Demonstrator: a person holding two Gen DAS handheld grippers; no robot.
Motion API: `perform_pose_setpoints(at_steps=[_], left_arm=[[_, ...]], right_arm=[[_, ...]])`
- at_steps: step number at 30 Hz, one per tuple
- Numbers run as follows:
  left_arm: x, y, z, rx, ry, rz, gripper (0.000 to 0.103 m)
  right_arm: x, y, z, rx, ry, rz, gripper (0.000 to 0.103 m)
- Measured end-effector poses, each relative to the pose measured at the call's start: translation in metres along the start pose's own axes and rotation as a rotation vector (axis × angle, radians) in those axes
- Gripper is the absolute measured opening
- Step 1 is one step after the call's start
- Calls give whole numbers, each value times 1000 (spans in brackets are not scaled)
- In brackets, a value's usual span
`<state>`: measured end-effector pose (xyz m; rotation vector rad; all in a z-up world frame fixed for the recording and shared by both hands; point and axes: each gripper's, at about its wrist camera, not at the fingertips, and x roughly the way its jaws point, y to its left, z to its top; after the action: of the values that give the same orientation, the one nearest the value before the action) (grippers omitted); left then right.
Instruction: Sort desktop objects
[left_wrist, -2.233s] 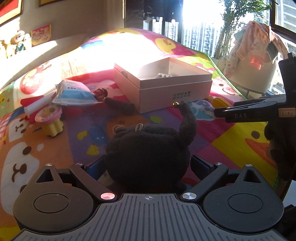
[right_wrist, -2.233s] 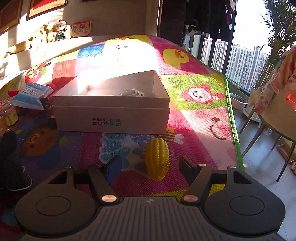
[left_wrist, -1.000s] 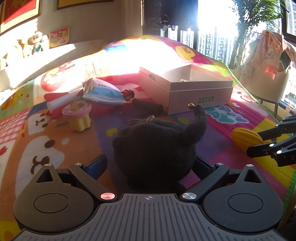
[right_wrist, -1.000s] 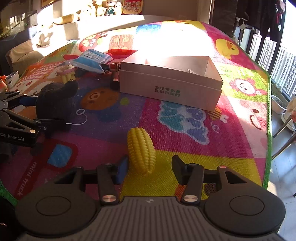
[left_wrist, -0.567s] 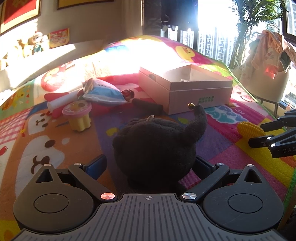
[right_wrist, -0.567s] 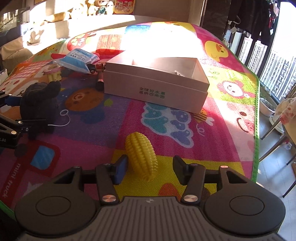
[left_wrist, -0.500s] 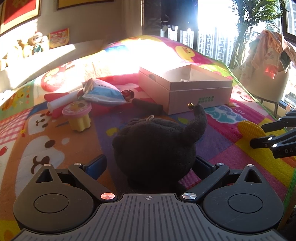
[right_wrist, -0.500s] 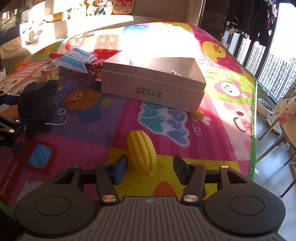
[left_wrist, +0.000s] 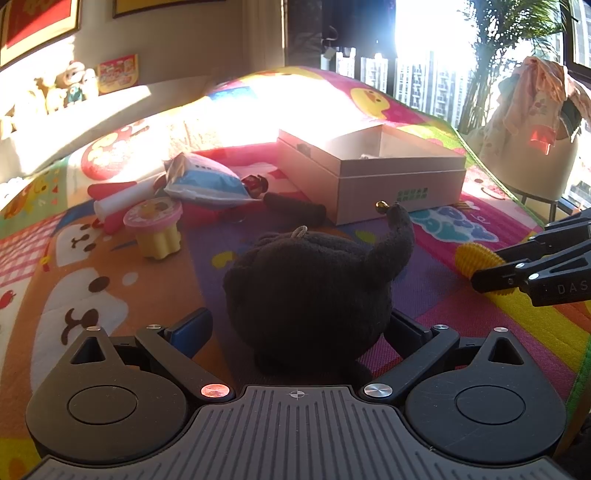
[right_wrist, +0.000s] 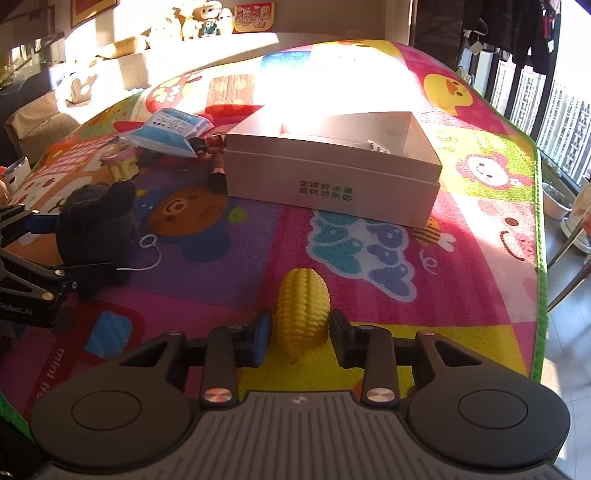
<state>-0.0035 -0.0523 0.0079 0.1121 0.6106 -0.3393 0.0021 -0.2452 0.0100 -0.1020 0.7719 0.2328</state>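
My right gripper (right_wrist: 300, 338) has its fingers around the yellow toy corn (right_wrist: 303, 308), which lies on the play mat (right_wrist: 369, 258) near its front edge. The pads look to be touching its ribbed sides, so I judge it gripped. The corn looks like light, hollow plastic, stiff but rounded and a bit slick, so I hold it across its thick middle where the ribs give bite.

My left gripper (left_wrist: 295, 332) straddles the black plush toy (left_wrist: 314, 288), which sits on the mat between the fingers. The right one presses its fur; the left stands just clear, so it is loose. It should be soft and light and will squash, so I would pinch low across the round body, not the thin raised limb.

The open white box (right_wrist: 332, 173) stands well beyond both.
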Motion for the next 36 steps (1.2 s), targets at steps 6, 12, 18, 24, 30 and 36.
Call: perform_pose_setpoints(at_steps=[6, 12, 18, 24, 30, 36], left_arm=[[0, 0, 0, -3, -2, -4, 101], [-1, 1, 0, -7, -1, -8, 102], [0, 2, 0, -13, 1, -11, 102], [0, 2, 0, -12, 0, -10, 102], [0, 2, 0, -12, 1, -11, 102], [-1, 2, 1, -14, -3, -10, 102]], right_arm=[[2, 26, 7, -66, -3, 106, 34], [2, 31, 2, -99, 14, 99, 58], [-5, 20, -10, -98, 39, 55, 65], [-8, 6, -13, -79, 34, -34, 69], [-11, 7, -13, -24, 22, 38, 86], [-1, 25, -5, -28, -5, 115, 93]])
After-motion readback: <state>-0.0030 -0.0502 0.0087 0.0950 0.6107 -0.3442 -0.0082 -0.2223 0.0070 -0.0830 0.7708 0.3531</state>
